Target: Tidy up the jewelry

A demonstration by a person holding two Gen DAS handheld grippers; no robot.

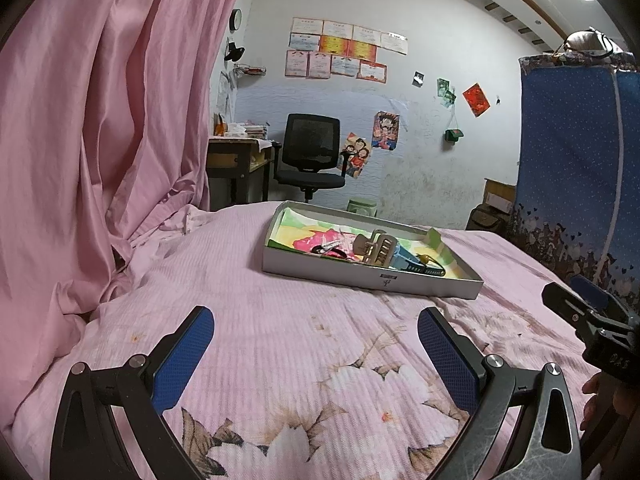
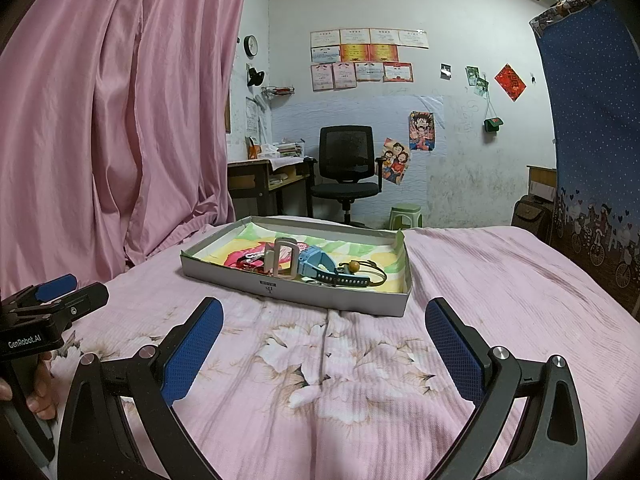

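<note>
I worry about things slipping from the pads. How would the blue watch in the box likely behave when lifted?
The blue watch would probably dangle: its perforated strap lies limp along the box floor. It looks like light plastic. Lying against the hair claw, it might drag that along.

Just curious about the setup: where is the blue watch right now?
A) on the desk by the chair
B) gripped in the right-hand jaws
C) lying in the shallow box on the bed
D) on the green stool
C: the blue watch lies in the shallow box on the bed, and both sets of jaws are open and empty.
</note>
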